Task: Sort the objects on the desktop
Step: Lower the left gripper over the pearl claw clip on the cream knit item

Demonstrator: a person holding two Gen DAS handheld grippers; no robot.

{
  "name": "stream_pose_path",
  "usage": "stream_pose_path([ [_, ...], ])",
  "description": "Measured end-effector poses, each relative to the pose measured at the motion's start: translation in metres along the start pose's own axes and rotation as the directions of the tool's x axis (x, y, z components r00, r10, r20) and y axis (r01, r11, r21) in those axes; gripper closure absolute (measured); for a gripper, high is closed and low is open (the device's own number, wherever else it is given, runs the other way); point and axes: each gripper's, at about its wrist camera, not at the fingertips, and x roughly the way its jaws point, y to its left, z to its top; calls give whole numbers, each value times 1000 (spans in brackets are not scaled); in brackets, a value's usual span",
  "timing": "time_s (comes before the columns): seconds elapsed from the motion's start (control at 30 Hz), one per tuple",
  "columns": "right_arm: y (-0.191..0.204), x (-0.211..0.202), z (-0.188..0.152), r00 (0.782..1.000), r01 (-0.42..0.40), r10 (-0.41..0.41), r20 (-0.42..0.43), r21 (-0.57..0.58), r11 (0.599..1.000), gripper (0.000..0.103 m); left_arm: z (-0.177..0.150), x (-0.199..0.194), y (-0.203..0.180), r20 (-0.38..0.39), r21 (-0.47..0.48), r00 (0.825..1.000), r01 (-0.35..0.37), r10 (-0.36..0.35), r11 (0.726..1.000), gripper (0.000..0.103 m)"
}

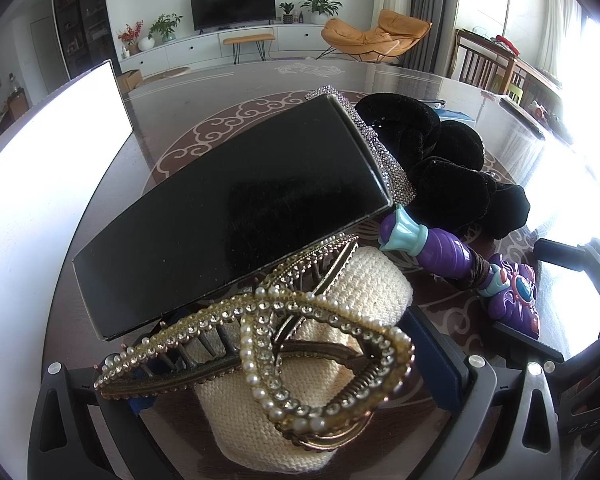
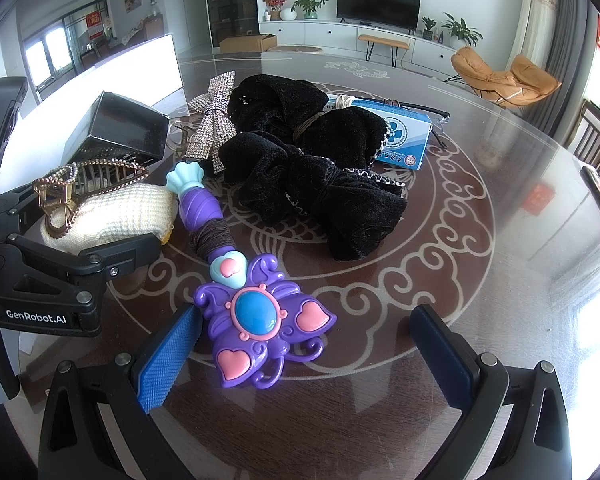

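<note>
I am holding my left gripper wide around the cream knitted pouch, where the pearl hair claw is lying; whether the pads are touching anything I cannot tell. The black box is leaning just behind the claw. My right gripper is standing wide open and gripping nothing, with the butterfly head of the purple toy wand lying between its fingers on the glass table. Black velvet bows are lying beyond, with a blue carton behind them.

table | toy wand | black velvet bows | blue box
</note>
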Motion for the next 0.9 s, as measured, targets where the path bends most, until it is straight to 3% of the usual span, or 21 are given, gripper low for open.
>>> stream_pose_path([
  [0.9,3,-1,2,1000,4,-4,0,-3,1000,0,0,0,0,0,0,1000,0,0,1000,0],
])
